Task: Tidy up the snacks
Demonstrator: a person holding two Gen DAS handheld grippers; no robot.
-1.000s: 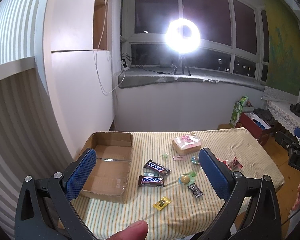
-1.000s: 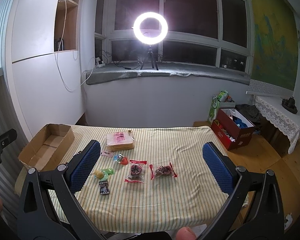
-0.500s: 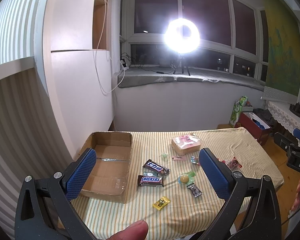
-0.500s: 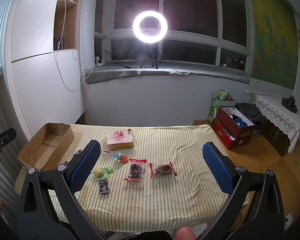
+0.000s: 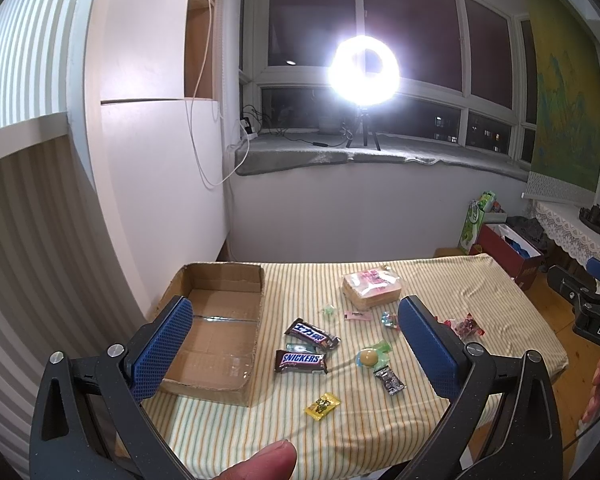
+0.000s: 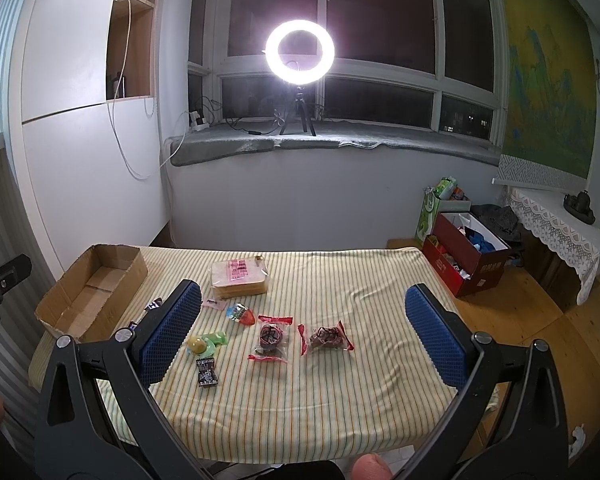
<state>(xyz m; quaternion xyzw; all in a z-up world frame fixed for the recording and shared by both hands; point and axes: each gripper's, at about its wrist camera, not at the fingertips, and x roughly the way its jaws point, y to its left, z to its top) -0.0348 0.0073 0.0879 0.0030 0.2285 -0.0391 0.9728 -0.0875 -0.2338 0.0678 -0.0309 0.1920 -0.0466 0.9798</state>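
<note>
Both hand-held grippers hang above the near edge of the tabletop [image 6: 380, 280], the left hand-held gripper [image 5: 296, 344] and the right hand-held gripper [image 6: 304, 332] each spread wide and empty. The snacks lie loose on the striped cloth, the Snickers bar [image 5: 301, 361] just beside the empty cardboard box [image 5: 216, 328] (a short carry). I'd start there: come down square, pinch across its narrow width.

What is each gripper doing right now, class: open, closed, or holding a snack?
Left gripper: open, holding nothing, above the table.
Right gripper: open, holding nothing, above the table.
</note>
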